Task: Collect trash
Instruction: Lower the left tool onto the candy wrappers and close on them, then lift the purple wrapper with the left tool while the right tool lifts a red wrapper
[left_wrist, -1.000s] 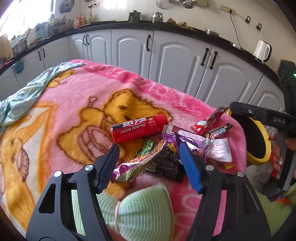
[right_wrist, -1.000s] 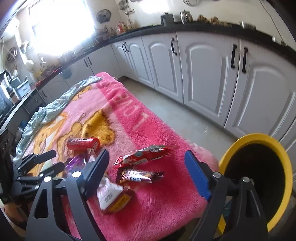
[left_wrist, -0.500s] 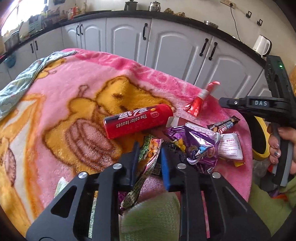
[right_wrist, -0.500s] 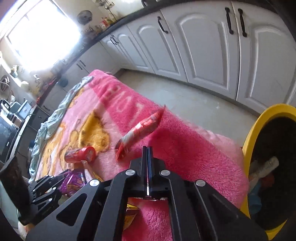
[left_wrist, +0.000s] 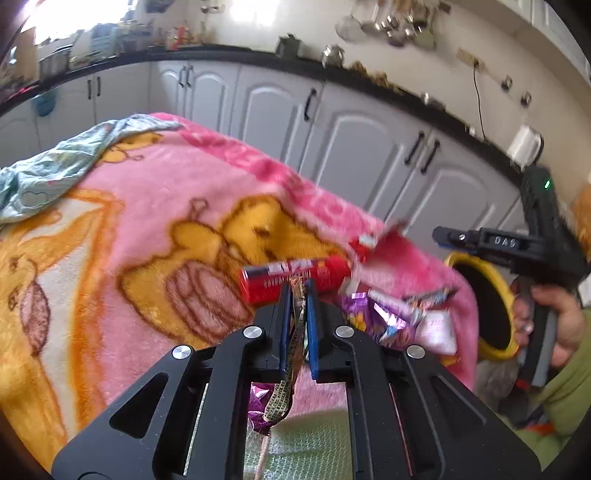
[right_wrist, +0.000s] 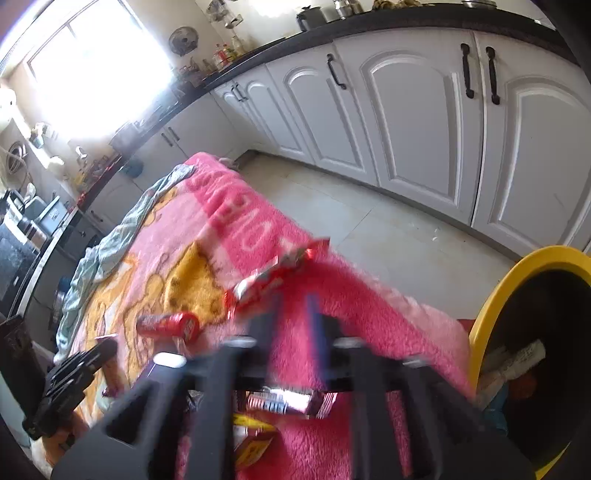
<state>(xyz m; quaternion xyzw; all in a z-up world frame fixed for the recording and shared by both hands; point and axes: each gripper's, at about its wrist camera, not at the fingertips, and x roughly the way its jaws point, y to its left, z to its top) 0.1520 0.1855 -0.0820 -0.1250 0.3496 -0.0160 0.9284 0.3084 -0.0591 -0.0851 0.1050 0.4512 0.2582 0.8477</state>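
Hanging from your left gripper, the thin snack wrapper runs lengthwise between the jaws, its long axis in line with them and its tail drooping toward the camera; those jaws are closed flat on it, clear of the blanket. Just beyond its tip lies the red tube, crosswise, and to the right a heap of purple and white wrappers. The yellow bin sits off the blanket's right edge, well right of this wrapper, so your carry goes rightward. Your right gripper is nearer that bin; its jaws stand a little apart with nothing visibly between them. A red foil wrapper shows blurred just beyond their tips; whether it touches the blanket you cannot tell.
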